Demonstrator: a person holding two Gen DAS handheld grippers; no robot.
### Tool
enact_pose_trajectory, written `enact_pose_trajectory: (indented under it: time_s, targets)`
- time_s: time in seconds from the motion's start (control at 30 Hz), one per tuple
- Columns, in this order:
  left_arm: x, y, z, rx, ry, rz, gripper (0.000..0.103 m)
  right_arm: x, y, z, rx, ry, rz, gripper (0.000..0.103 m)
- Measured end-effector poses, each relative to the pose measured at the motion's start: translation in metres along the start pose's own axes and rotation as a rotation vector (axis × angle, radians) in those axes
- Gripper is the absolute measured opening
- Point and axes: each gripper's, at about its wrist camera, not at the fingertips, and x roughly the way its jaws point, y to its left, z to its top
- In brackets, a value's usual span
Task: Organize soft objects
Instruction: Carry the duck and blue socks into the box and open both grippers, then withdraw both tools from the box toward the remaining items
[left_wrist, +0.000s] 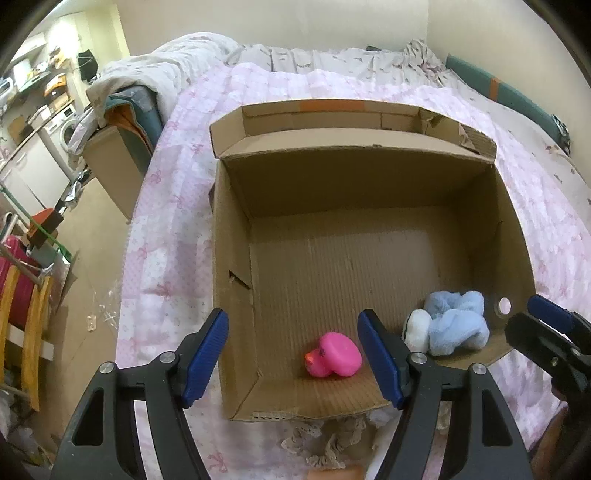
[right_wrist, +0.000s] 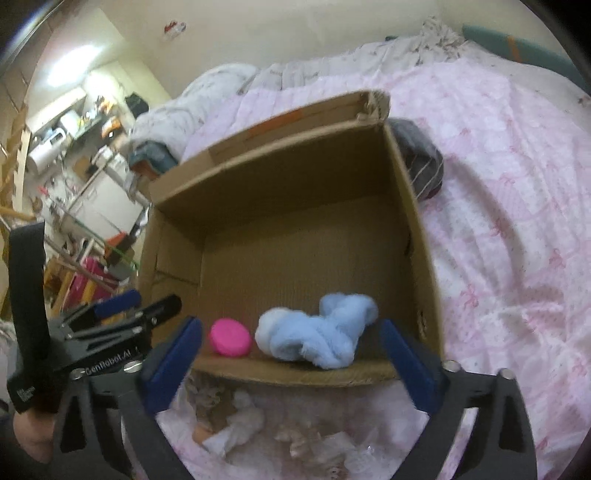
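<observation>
Both the left gripper (left_wrist: 291, 354) and right gripper (right_wrist: 291, 363) hang wide open, holding nothing; next soft thing should drop into the box (left_wrist: 354, 162) beside the duck (left_wrist: 334, 356).

Left wrist view close above near rim of open brown cardboard box (left_wrist: 236, 206), facing down and forward into it, right wrist view likewise from farther right, tilted, both sharing box interior, pink quilted bedspread (right_wrist: 498, 192) beyond.
</observation>
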Motion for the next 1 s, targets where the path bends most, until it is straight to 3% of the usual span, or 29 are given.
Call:
enact_pose_trajectory:
  time_s: [0.37,0.63,0.8,1.0]
  targets:
    - [-0.013,0.002,-0.004,0.011,-0.010,-0.010,0.070,-0.009,0.001,-0.002,-0.021,-0.040,-0.034,0.103]
    - [-0.030,0.017,-0.016,-0.045,-0.009,-0.030,0.070,-0.026,0.007,-0.009,-0.059,-0.058,-0.048,0.103]
    - [-0.045,0.022,-0.029,-0.064,-0.015,-0.033,0.070,-0.036,0.017,-0.019,-0.117,-0.080,-0.104,0.103]
    - [-0.056,0.023,-0.048,-0.091,-0.001,-0.056,0.070,-0.046,0.025,-0.043,-0.121,-0.033,-0.130,0.103]
